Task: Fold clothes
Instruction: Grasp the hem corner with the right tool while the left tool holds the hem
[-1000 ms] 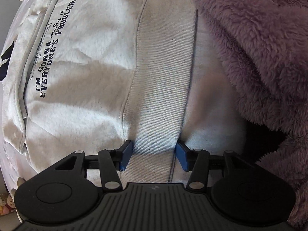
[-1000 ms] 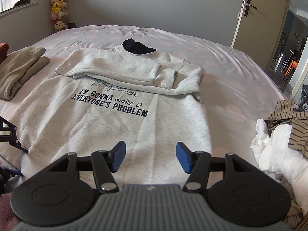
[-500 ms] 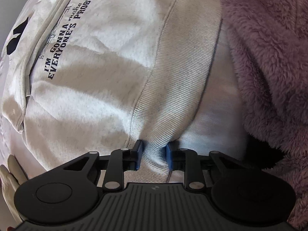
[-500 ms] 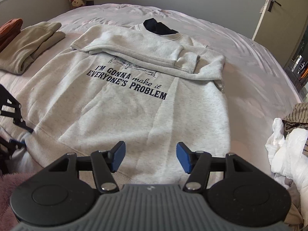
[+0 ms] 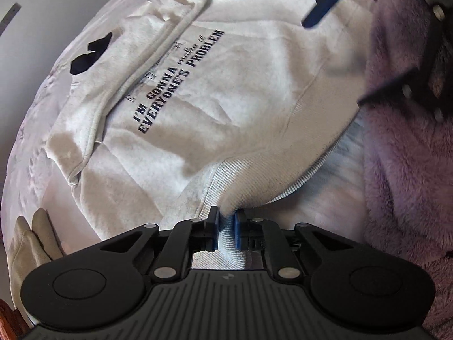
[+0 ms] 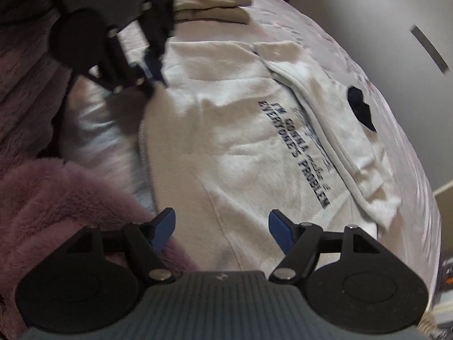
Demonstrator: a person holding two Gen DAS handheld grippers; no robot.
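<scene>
A light grey sweatshirt (image 5: 240, 85) with dark lettering lies flat on the bed, its sleeves folded across the chest. It also shows in the right wrist view (image 6: 254, 147). My left gripper (image 5: 226, 231) is shut on the ribbed bottom hem (image 5: 254, 181) at one corner and bunches it up. It shows from outside in the right wrist view (image 6: 150, 73). My right gripper (image 6: 222, 226) is open and empty, low over the hem at the other corner. One of its blue fingers (image 5: 325, 0) shows at the top of the left wrist view.
A fluffy purple blanket (image 5: 407, 175) lies along the near bed edge beside the hem, also in the right wrist view (image 6: 56, 195). Folded beige clothes (image 6: 209, 5) lie on the pale bedsheet (image 6: 396, 90) beyond the sweatshirt. A grey wall (image 6: 382, 5) is behind the bed.
My left gripper has closed fully on the hem and lifted it slightly. My right gripper has swung down and to the hem's other corner, still open.
</scene>
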